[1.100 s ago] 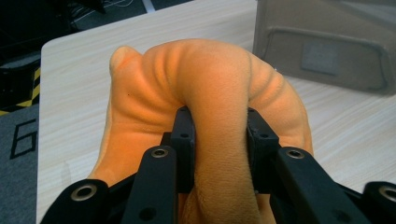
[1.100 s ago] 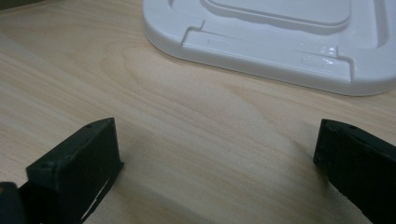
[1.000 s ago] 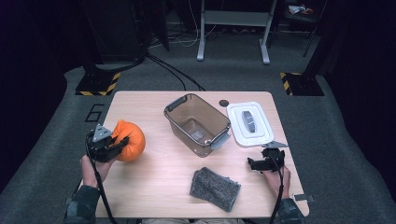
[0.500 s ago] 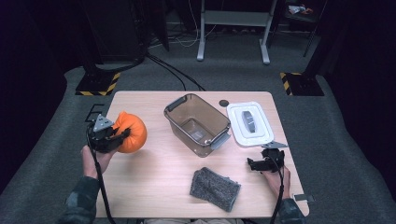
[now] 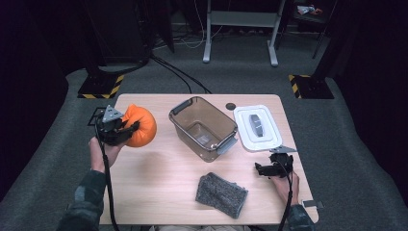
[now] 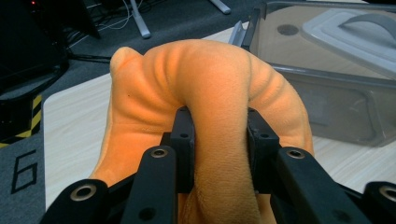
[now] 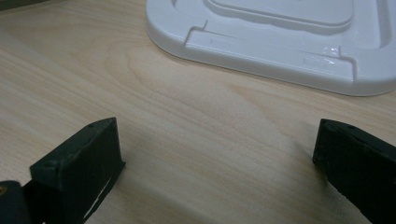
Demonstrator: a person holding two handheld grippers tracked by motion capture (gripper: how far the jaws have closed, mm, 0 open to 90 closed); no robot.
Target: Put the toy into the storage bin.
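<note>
Nearest the person, one grey cloth (image 5: 222,194) lies flat on the tabletop (image 5: 159,183), a knitted, speckled rectangle with soft edges. There are two tools, one in each hand. The right tool (image 5: 262,169) rests low on the wood near the right edge, its two black jaws standing wide apart with nothing between them; in the right gripper view bare pale wood shows between them and the white lid (image 7: 280,32) lies just beyond. The left tool (image 5: 129,131) is held up over the left side of the tabletop, its jaws pressed into one orange plush toy (image 6: 205,107), a round, velvety thing whose fabric bulges and creases around the pinch. The toy hangs above the wood, casting a faint shadow, well apart from the one clear brown plastic box (image 5: 202,126), which stands open and rectangular at the middle with grey latches at its ends. The one lid, smooth, white, with a grey handle, lies flat just beside the box on its right. The tabletop is light grained wood with rounded corners. Around it spreads grey carpet (image 5: 337,120), with two yellow-and-black striped bases and white metal legs farther back in a dark room.
</note>
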